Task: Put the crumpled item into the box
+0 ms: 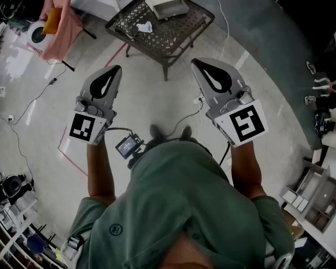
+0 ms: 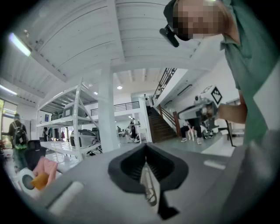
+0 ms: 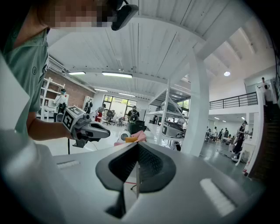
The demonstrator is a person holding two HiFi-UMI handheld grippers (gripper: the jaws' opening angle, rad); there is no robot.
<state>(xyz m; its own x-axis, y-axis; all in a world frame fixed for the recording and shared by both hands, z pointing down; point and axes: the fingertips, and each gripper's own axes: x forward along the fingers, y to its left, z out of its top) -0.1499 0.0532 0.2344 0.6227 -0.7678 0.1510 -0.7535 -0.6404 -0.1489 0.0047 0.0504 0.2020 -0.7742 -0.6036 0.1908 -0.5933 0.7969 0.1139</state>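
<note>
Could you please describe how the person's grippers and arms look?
The left gripper and right gripper are grey wedge-shaped shells with black teardrop insets. Each carries a white cube with black square markers. A black cable runs from the left one. The person wears a green short-sleeved shirt.

The dark lattice table (image 1: pixel 178 38) is openwork metal, matt and rough-looking, on slim metal legs. Toward its left side lies the white crumpled item (image 1: pixel 145 26), creased like thin paper or film; which of the two cannot be told. At the table's far edge sits the pale grey box (image 1: pixel 167 7), smooth-sided, its material unclear. The left gripper (image 1: pixel 114 71) and right gripper (image 1: pixel 198 64) have smooth, matt grey plastic shells, with black ribbed pads (image 3: pixel 151 168) of rubbery look. The marker cube (image 1: pixel 84 127) carries flat black-and-white print. The pale floor (image 1: pixel 152 100) is polished and glossy, with reflections. The green shirt (image 1: pixel 184 199) is soft cloth; the pink cloth (image 1: pixel 63 29) hangs in folds.
</note>
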